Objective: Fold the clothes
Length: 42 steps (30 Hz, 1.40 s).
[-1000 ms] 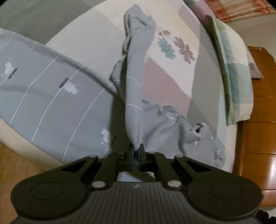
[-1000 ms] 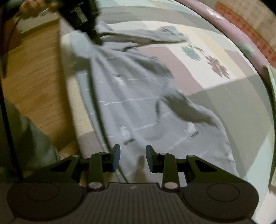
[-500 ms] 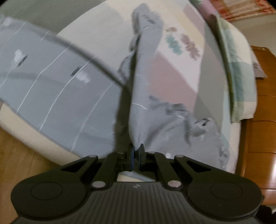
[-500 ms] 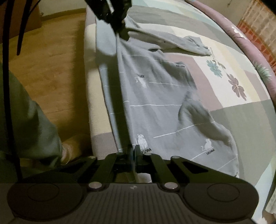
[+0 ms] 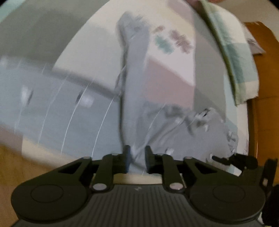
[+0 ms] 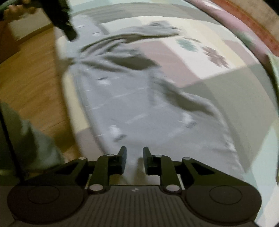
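Wooden flooring [image 6: 33, 73] runs along the near edge of the bed [image 6: 230, 83], whose cover is a patchwork of cream, pink, grey-green and pale mint blocks with a few printed flowers [image 6: 214, 56]. Both views are blurred by motion, so fine detail is lost.

Nearest the right wrist camera, the right gripper [image 6: 134, 158] stands with its jaws parted, a clear gap between the fingertips and nothing clamped; grey cloth shows through the gap below them. That cloth is the grey garment [image 6: 139, 104] — long-sleeved, with thin white lines and small white prints — spread over the bed's near side, its hem hanging at the mattress edge by the floor. One sleeve [image 6: 188, 100] lies crumpled across the garment's body; the other sleeve [image 6: 157, 32] stretches away toward the flowers.

From the left wrist camera, the left gripper [image 5: 136, 157] is likewise parted, with a fold of the garment [image 5: 137, 108] lying between and beyond its fingertips; whether the pads touch it I cannot tell. At the far end of the garment, in the right view, a black tool [image 6: 64, 22] held by a hand [image 6: 16, 10] hangs just over the cloth.

Beyond the garment, at the bed's far side, a folded blanket [image 5: 233, 57] in green and cream checks rests against a wooden headboard [image 5: 265, 97].
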Available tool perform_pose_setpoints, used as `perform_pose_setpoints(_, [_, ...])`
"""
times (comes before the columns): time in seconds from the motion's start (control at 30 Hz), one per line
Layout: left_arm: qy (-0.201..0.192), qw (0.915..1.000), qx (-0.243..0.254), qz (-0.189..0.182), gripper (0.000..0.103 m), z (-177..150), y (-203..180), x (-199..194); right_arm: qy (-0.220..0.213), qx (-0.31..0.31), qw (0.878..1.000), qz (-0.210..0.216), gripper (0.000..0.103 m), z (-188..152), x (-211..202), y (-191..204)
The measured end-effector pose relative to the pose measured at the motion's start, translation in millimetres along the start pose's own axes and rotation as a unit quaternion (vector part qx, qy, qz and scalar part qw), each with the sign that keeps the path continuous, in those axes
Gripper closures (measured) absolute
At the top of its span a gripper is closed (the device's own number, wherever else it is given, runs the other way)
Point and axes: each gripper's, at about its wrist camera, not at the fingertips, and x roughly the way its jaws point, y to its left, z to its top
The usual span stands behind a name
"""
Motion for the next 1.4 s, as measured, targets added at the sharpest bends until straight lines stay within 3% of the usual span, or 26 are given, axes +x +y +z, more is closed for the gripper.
perform_pose_setpoints(0.13, [-0.022, 0.9972, 0.056, -0.046, 0.08, 41, -33, 23, -0.011, 0.055, 0.998, -0.041, 0.072, 15, 9, -30])
perform_pose_setpoints(0.23, [-0.016, 0.9902, 0.111, -0.084, 0.08, 62, -68, 62, -0.025, 0.081, 0.995, -0.046, 0.07, 29, 23, -43])
perform_pose_setpoints(0.4, [0.042, 0.9779, 0.191, -0.073, 0.081, 61, -93, 112, -0.023, 0.1, 0.994, -0.031, 0.069, 30, 39, -48])
perform_pose_setpoints(0.47, [0.083, 0.9754, 0.19, -0.075, 0.082, 58, -88, 122, -0.016, 0.101, 0.994, -0.026, 0.069, 24, 42, -46])
perform_pose_setpoints(0.57, [0.099, 0.9762, 0.181, -0.066, 0.08, 53, -80, 127, -0.004, 0.106, 0.994, -0.024, 0.068, 11, 45, -42])
perform_pose_setpoints(0.63, [0.095, 0.9796, 0.155, -0.085, 0.079, 57, -77, 128, -0.004, 0.117, 0.993, -0.022, 0.065, 6, 44, -43])
perform_pose_setpoints(0.7, [0.097, 0.9801, 0.136, -0.106, 0.07, 63, -80, 133, -0.004, 0.127, 0.992, -0.02, 0.064, 4, 43, -44])
perform_pose_setpoints(0.77, [0.105, 0.9776, 0.126, -0.132, 0.062, 68, -89, 145, -0.004, 0.129, 0.991, -0.021, 0.063, 6, 45, -44])
perform_pose_setpoints(0.93, [0.147, 0.9655, 0.114, -0.183, 0.06, 77, -116, 187, -0.007, 0.126, 0.992, -0.024, 0.062, 13, 47, -47])
perform_pose_setpoints(1.2, [0.083, 0.9752, 0.115, -0.17, 0.061, 90, -119, 175, -0.008, 0.139, 0.99, -0.031, 0.059, 9, 46, -52])
perform_pose_setpoints(1.27, [0.081, 0.9723, 0.116, -0.186, 0.06, 91, -120, 167, -0.008, 0.145, 0.989, -0.033, 0.059, 8, 45, -53])
perform_pose_setpoints(1.4, [0.112, 0.9565, 0.136, -0.232, 0.055, 84, -141, 166, -0.006, 0.155, 0.987, -0.036, 0.057, 6, 44, -52])
